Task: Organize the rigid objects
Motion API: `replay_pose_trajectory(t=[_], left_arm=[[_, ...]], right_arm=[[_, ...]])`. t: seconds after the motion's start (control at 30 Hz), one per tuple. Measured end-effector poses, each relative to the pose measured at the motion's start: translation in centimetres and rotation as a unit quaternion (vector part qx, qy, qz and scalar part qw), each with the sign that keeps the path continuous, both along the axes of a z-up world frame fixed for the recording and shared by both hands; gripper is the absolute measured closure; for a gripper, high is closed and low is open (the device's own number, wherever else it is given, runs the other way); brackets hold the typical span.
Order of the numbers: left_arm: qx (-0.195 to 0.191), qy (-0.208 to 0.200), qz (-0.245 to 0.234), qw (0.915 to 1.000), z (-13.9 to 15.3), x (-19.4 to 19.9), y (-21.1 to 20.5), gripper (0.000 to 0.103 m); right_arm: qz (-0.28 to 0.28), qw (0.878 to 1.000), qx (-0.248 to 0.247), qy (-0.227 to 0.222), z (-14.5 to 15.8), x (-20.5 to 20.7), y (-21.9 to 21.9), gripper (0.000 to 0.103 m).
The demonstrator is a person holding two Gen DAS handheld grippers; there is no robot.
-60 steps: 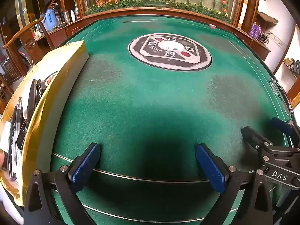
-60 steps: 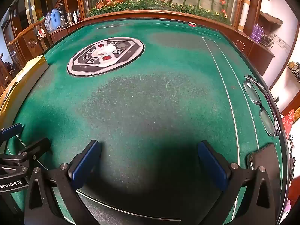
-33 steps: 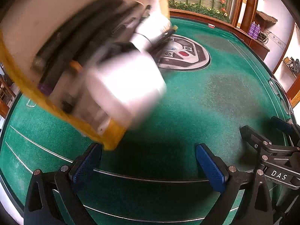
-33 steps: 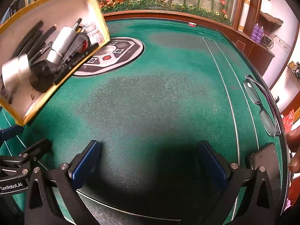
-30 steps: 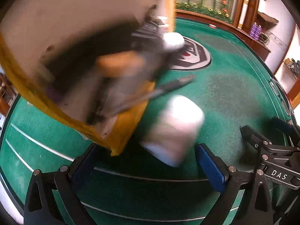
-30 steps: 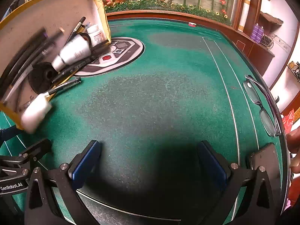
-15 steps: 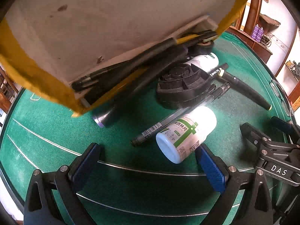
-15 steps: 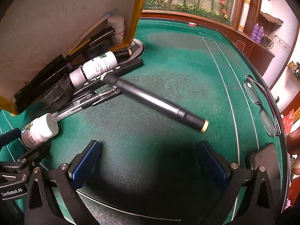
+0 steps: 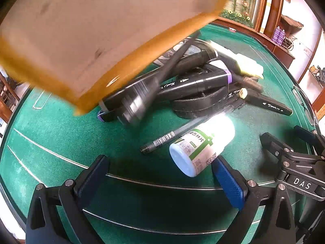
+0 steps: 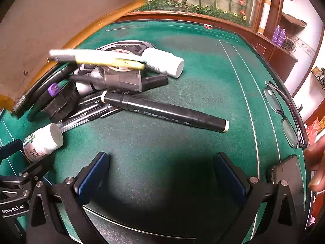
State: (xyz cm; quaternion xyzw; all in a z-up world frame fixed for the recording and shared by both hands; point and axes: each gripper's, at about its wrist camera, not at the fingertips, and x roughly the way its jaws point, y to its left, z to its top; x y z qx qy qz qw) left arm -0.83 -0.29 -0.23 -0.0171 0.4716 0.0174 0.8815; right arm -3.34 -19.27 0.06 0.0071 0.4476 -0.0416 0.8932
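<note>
Half a second earlier the yellow-edged box (image 9: 85, 40) had been tipped low over the heap with pens still sliding out of it; now it had lifted up and away, blurred, and more things had dropped, among them a yellow-and-white pen (image 10: 97, 60) caught in mid-fall. The spilled things lay in a loose pile on the green felt table (image 10: 162, 138): a white pill bottle (image 9: 201, 144) on its side just ahead of the left gripper (image 9: 162, 174), a clear pen (image 9: 176, 132) touching it, a purple-capped marker (image 9: 195, 81) and a thick dark cylinder (image 9: 142, 93), perhaps a torch, crossing over a black ring-shaped part (image 9: 201, 103). A second white bottle (image 10: 162, 62) lay at the far side of the pile, and a long black marker (image 10: 164, 110) stretched out towards the right gripper (image 10: 160, 174). Both grippers stood wide, holding nothing, low over the felt and side by side. A pair of glasses (image 10: 284, 113) and a phone (image 10: 286, 174) lay near the table's right edge, beside a bare hand (image 10: 315, 162). The risk from here, I judged, lay in the round things: a bottle or marker nudged by a closing finger could roll off across the felt, and pulling one pen from the crossed stack would likely drag its neighbours along or scatter the pile further.
</note>
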Motion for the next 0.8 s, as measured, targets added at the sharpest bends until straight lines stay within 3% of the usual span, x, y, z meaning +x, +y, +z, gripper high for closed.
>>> replay_pose_trajectory(t=[0.8], left_arm=[[0.000, -0.001, 0.000, 1.0000, 0.07, -0.16, -0.18, 0.001]], right_arm=[[0.000, 1.000, 0.000, 0.000, -0.17, 0.05, -0.07, 0.000]])
